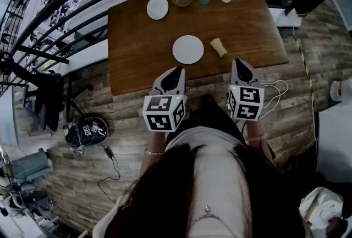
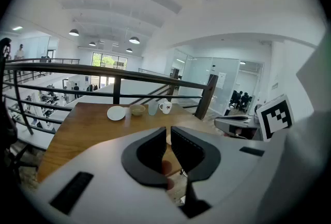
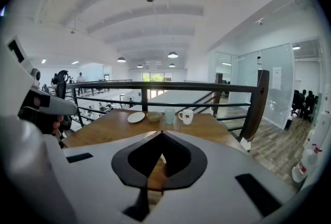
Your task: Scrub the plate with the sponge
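A round white ceramic plate (image 1: 188, 49) lies on a brown wooden table (image 1: 135, 44), near its front edge. A beige oblong sponge (image 1: 218, 46) lies just right of the plate, not touching it. The left gripper (image 1: 177, 71) hovers just in front of the plate, jaws a narrow slit apart and empty. The right gripper (image 1: 240, 62) hovers front-right of the plate, near the sponge, jaws closed together on nothing.
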The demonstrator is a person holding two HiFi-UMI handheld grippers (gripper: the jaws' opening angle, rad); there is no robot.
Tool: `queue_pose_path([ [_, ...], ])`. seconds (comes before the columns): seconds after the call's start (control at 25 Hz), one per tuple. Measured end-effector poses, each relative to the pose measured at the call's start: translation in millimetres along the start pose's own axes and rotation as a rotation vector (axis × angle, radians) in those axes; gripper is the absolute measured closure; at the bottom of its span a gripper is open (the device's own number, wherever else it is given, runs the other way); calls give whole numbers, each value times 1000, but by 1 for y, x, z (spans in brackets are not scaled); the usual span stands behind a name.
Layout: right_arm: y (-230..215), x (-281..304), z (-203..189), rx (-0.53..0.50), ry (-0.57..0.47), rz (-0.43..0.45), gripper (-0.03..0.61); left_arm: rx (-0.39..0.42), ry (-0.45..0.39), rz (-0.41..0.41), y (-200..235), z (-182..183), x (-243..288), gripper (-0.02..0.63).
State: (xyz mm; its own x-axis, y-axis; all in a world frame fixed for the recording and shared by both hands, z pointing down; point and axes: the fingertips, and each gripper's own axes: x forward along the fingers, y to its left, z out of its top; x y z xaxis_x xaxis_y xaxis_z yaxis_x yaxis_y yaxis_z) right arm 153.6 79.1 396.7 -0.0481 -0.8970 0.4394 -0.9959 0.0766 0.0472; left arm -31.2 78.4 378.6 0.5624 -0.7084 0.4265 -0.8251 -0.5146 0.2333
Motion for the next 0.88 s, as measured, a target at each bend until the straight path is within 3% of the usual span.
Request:
queue_pose_path([
  [0.88,-17,58,-9,24,60,116,540,-48,4,58,7,14,46,575],
])
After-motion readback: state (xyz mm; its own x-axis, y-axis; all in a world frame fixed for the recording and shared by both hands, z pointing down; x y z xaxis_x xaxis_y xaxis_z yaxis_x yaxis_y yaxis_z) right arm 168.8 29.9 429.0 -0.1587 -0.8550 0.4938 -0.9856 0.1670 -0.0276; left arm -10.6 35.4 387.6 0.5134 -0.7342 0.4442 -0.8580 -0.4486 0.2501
